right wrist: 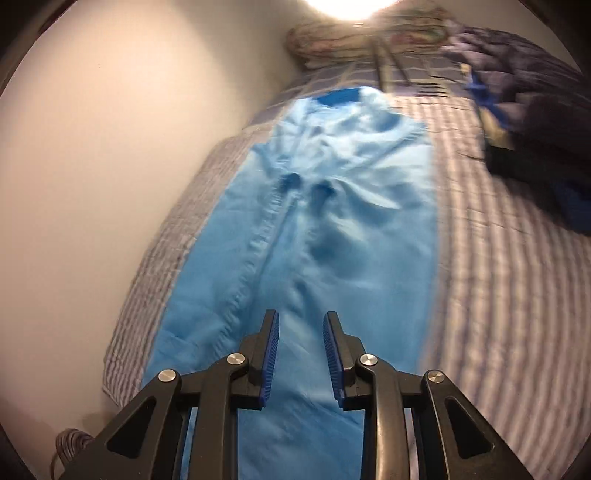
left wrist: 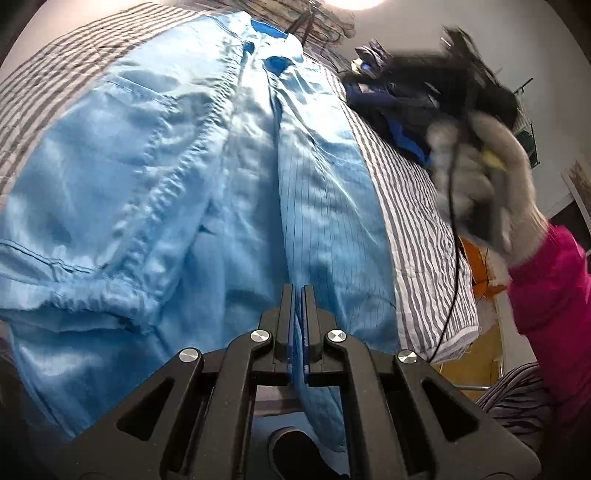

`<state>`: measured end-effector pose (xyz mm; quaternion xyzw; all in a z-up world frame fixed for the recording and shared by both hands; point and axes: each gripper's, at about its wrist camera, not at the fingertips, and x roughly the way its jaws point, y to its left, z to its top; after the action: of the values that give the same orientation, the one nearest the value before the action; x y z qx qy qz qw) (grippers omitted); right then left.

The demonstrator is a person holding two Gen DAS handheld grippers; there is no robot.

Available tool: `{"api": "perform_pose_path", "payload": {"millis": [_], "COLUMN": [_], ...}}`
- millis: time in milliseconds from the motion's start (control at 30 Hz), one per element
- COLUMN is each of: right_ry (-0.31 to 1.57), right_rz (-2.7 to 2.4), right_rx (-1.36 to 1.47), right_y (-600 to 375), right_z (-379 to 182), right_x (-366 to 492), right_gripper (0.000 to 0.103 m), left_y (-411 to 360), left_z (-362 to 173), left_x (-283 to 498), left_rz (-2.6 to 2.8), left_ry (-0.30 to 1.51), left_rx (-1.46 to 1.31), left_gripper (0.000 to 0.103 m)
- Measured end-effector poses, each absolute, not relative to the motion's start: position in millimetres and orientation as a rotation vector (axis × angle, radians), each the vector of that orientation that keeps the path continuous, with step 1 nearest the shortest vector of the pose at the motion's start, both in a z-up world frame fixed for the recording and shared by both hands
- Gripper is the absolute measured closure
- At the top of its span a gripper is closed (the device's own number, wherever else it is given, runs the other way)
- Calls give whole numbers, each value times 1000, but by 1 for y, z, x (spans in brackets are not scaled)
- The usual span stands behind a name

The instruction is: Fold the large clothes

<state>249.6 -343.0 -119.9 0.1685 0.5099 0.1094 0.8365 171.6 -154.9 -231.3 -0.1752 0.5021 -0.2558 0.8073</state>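
A large light-blue garment point(left wrist: 155, 177) lies lengthwise on a grey-and-white striped bed point(left wrist: 421, 236), its darker blue collar point(left wrist: 267, 27) at the far end. My left gripper point(left wrist: 298, 291) is shut on a fold of the garment's near part, and the fabric runs up between its pads. The right gripper shows blurred at the right of the left wrist view point(left wrist: 476, 122), held by a gloved hand. In the right wrist view the garment point(right wrist: 332, 229) stretches away over the bed point(right wrist: 509, 280). My right gripper point(right wrist: 301, 321) is open above its near end, with nothing between its pads.
A pile of dark blue and black clothes point(left wrist: 399, 103) lies on the bed's right side, and also shows in the right wrist view point(right wrist: 539, 122). A wall point(right wrist: 110, 184) runs along the bed's left. A patterned pillow point(right wrist: 332, 40) lies at the head. The person's pink sleeve point(left wrist: 554, 295) is at right.
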Motion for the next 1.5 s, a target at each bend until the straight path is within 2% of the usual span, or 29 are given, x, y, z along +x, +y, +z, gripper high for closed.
{"api": "perform_pose_path", "payload": {"millis": [367, 433, 467, 500, 733, 767, 800, 833, 867, 967, 1033, 1100, 1267, 1333, 1367, 1433, 1467, 1500], "right_ry": [1168, 1167, 1171, 1177, 1183, 1189, 1200, 1213, 1226, 1227, 1224, 1219, 1162, 1161, 1163, 1179, 1198, 1208], "right_rz": [206, 211, 215, 221, 232, 234, 225, 216, 215, 220, 225, 222, 275, 298, 311, 338, 347, 343], "right_rx": [299, 285, 280, 274, 234, 223, 205, 199, 201, 210, 215, 214, 279, 302, 309, 312, 307, 293], "right_y": [-338, -335, -333, -331, -324, -323, -322, -322, -322, -323, -322, -322, -315, -308, -302, -291, -283, -277], "right_z": [-157, -158, -159, -161, -164, -165, -169, -173, -178, -184, -183, -179, -158, -155, -154, -156, -158, -160], "right_x": [199, 193, 190, 189, 185, 185, 186, 187, 187, 189, 190, 191, 198, 205, 210, 222, 229, 234], "right_gripper": [75, 75, 75, 75, 75, 75, 75, 75, 75, 75, 74, 75, 69, 62, 60, 56, 50, 48], "left_y": [-141, -141, -142, -143, -166, -168, -169, -170, -170, -178, -177, -173, -163, -170, -174, -178, -179, -179], "left_z": [-232, -231, -232, -232, -247, -250, -252, -250, -244, -218, -217, -228, -252, -252, -254, -253, -251, -249], "left_x": [173, 171, 171, 170, 180, 183, 184, 184, 181, 172, 171, 176, 184, 188, 188, 187, 185, 184], "left_rz": [-559, -571, -569, -568, -607, -613, -621, -642, -678, -662, -622, -587, -569, -606, -619, -618, -616, -616], "left_ry": [1100, 1114, 1118, 1114, 1178, 1190, 1199, 1200, 1174, 1082, 1067, 1111, 1177, 1178, 1188, 1174, 1165, 1156], "left_rx": [-427, -438, -443, -453, -468, -489, -500, -519, -546, -424, -404, -424, -530, -512, -499, -486, -479, -470], "left_gripper": [102, 85, 62, 55, 55, 65, 83, 87, 88, 88, 82, 59, 57, 80, 97, 99, 100, 100]}}
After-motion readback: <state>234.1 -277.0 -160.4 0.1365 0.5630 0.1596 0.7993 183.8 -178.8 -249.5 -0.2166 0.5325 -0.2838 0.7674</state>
